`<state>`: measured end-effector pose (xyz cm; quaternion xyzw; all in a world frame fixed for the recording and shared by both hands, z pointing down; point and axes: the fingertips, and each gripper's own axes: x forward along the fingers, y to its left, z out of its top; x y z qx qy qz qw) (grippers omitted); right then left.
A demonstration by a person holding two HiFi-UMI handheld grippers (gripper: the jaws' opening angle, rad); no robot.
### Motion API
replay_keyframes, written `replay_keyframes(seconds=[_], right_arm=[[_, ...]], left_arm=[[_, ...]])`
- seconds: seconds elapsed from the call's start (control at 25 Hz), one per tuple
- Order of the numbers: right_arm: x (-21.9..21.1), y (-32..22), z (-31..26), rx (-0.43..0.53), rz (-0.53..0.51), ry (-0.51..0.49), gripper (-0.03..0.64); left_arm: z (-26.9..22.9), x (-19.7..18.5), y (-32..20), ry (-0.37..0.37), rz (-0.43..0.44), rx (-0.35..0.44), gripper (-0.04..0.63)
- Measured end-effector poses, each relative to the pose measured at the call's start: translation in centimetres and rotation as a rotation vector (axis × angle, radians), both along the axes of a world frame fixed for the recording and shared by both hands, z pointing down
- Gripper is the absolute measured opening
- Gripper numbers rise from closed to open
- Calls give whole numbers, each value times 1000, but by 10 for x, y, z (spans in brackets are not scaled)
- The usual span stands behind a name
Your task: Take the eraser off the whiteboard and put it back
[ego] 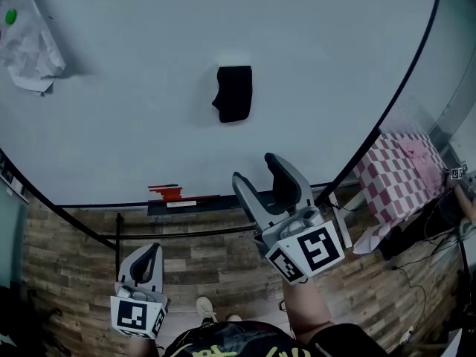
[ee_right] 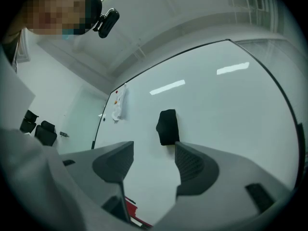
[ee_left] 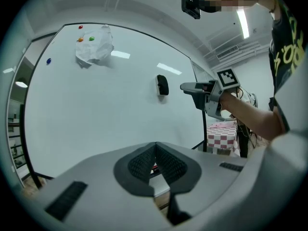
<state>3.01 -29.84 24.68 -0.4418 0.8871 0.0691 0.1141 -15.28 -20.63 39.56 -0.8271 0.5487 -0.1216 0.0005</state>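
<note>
A black eraser [ego: 234, 94] sticks to the white whiteboard [ego: 149, 65], near its middle; it shows too in the left gripper view [ee_left: 162, 85] and in the right gripper view [ee_right: 168, 127]. My right gripper [ego: 262, 172] is raised below the eraser and stands open, apart from it, nothing between its fingers. In its own view the eraser sits just above the gap of the right gripper [ee_right: 154, 160]. My left gripper [ego: 147, 260] hangs low at the left and is shut on nothing; its pads meet in the left gripper view [ee_left: 155, 162].
A crumpled paper sheet [ego: 30, 43] is pinned at the board's upper left with a green magnet [ego: 10, 16]. A red marker [ego: 165, 193] lies on the board's tray. A table with a pink checked cloth [ego: 398, 177] stands at the right. Wooden floor [ego: 208, 266] lies below.
</note>
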Motion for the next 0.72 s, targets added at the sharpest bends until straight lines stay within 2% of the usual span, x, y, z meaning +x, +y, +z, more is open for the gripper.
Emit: replay_keyframes(seconds=[0.24, 0.4, 0.72], right_arm=[[3, 22, 18, -31, -39, 30, 265], [9, 36, 27, -44, -52, 21, 204], [17, 59, 48, -77, -73, 31, 133]], left_arm=[[-4, 12, 5, 12, 16, 31, 6], [-6, 22, 10, 5, 34, 36, 6], [-11, 32, 21, 4, 41, 71, 6]])
